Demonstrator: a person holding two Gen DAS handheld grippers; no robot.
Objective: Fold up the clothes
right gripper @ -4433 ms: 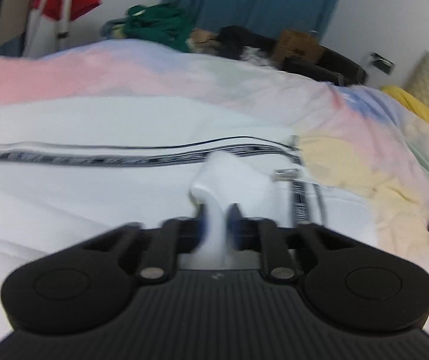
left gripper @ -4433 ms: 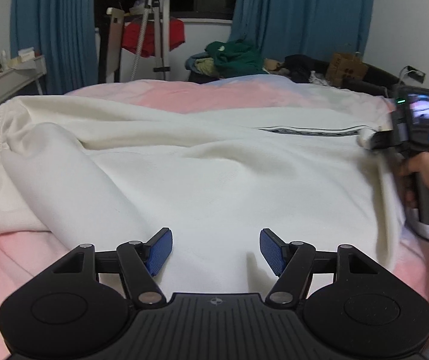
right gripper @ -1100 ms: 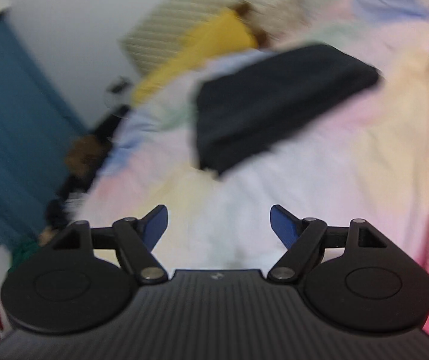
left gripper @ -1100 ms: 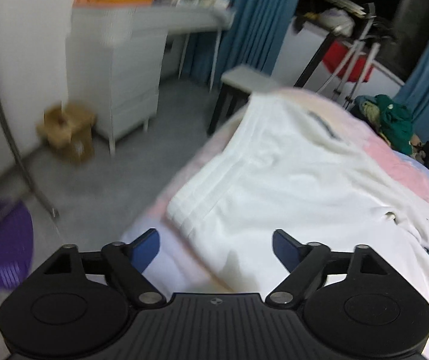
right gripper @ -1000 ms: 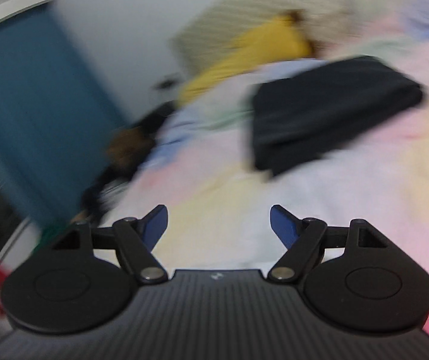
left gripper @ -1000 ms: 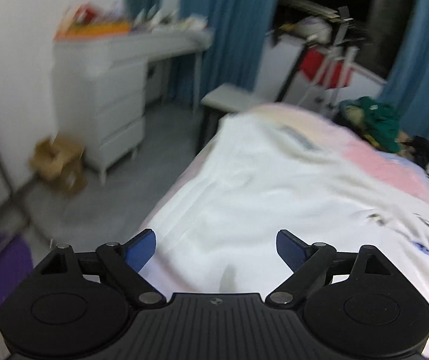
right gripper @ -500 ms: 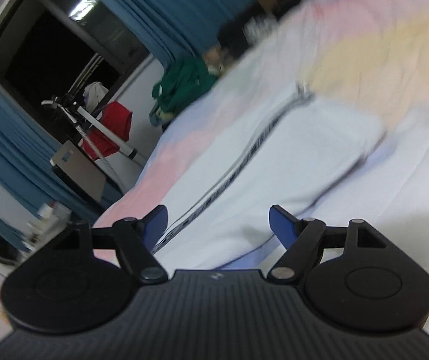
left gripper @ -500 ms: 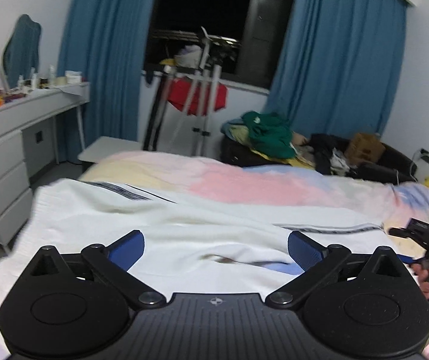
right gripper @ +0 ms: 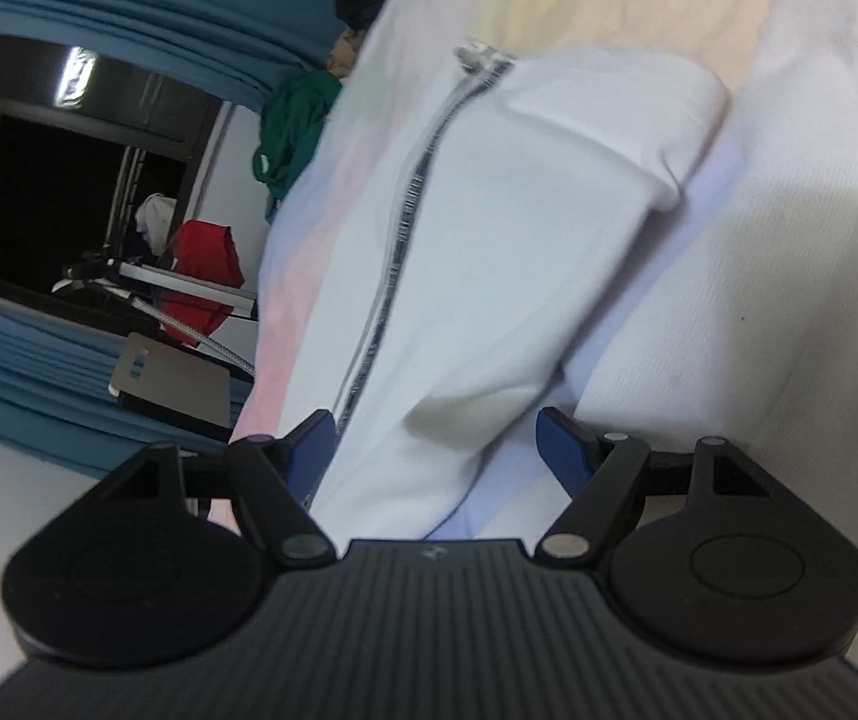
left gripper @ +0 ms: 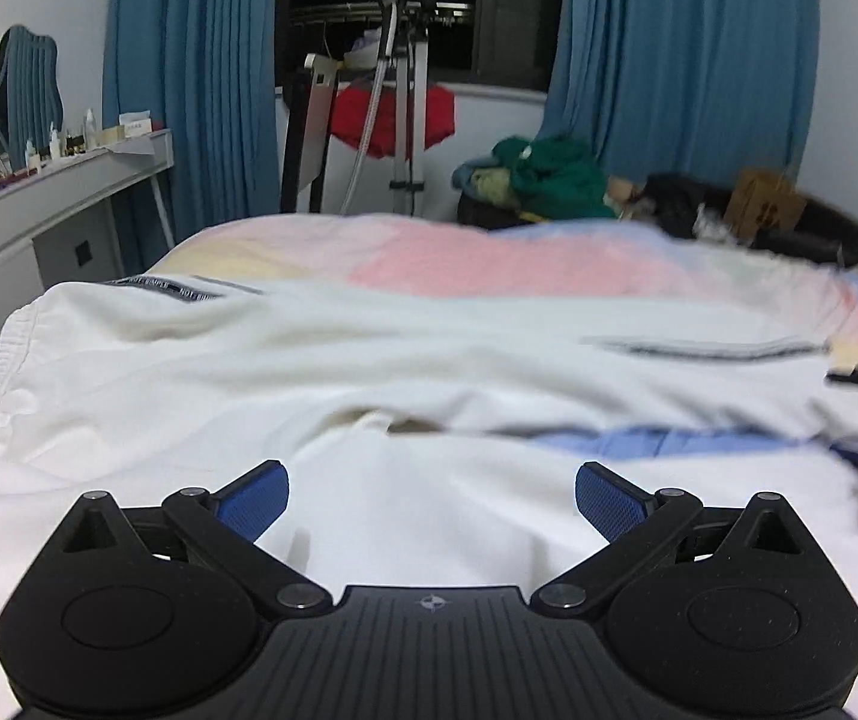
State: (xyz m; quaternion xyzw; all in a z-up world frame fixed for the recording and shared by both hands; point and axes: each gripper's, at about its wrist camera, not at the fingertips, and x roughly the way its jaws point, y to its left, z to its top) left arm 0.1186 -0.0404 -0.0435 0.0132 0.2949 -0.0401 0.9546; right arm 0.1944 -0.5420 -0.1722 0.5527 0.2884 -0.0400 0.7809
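1. My left tongs [left gripper: 432, 495] stand wide apart over flat white garment [left gripper: 369, 372]; nothing rises between them.
2. Beyond, the bed [left gripper: 489, 258] lies bare and passable.
3. My right tongs [right gripper: 434, 441] straddle a raised fold [right gripper: 525, 228]; it fills the gap.

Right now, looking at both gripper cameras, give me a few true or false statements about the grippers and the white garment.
1. The left gripper is open. True.
2. The right gripper is clamped on the garment. False: its fingers stand apart, with nothing pinched.
3. The garment lies on the bed. True.
4. The garment is folded into a neat square. False: it is spread out and rumpled.
5. A dark stripe runs along the garment. True.
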